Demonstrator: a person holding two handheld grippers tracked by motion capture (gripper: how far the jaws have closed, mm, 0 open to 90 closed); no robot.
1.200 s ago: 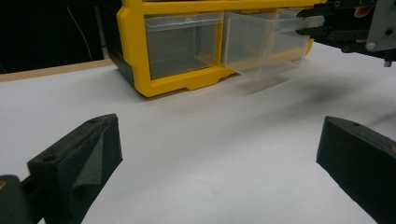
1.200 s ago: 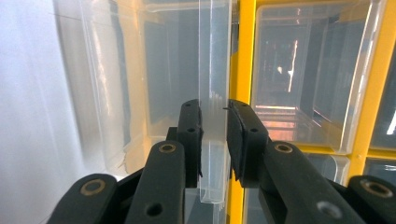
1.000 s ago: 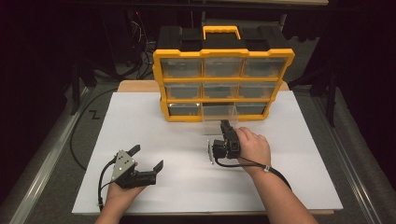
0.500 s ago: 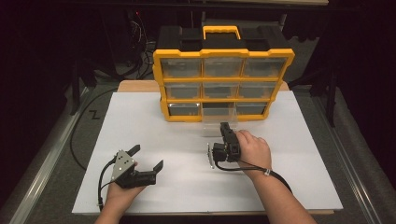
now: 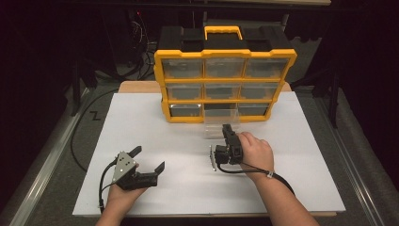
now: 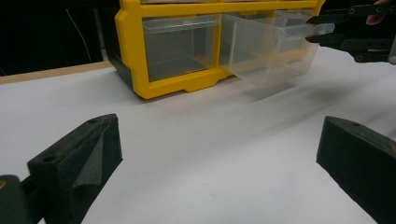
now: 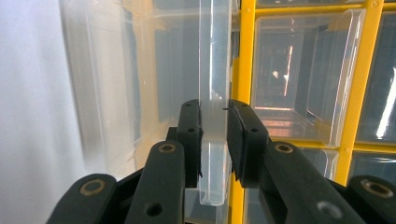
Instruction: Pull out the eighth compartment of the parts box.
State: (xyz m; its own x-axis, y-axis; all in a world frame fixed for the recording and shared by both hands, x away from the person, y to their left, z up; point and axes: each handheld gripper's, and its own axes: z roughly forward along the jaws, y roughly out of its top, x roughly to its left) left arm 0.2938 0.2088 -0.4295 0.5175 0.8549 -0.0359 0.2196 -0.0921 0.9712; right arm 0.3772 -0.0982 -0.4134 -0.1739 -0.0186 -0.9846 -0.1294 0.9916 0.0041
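Note:
A yellow-and-black organizer [image 5: 226, 84] with clear drawers stands upright at the back of the white board. Its bottom-middle clear drawer [image 5: 219, 127] is pulled partway out toward me. My right gripper [image 5: 227, 130] is shut on that drawer's front lip; in the right gripper view the pads [image 7: 191, 135] pinch the clear lip [image 7: 214, 70] between them. My left gripper [image 5: 148, 157] rests on the board at front left, open and holding nothing. The left gripper view looks between its wide-apart jaws at the drawer [image 6: 266, 51] and the right gripper [image 6: 322, 35] on its lip.
The white board [image 5: 141, 122] lies on a wooden table whose edge [image 5: 139, 86] shows behind it. A black cable [image 5: 80, 136] runs along the floor at the left. Metal rails flank both sides, and dark equipment stands behind the organizer.

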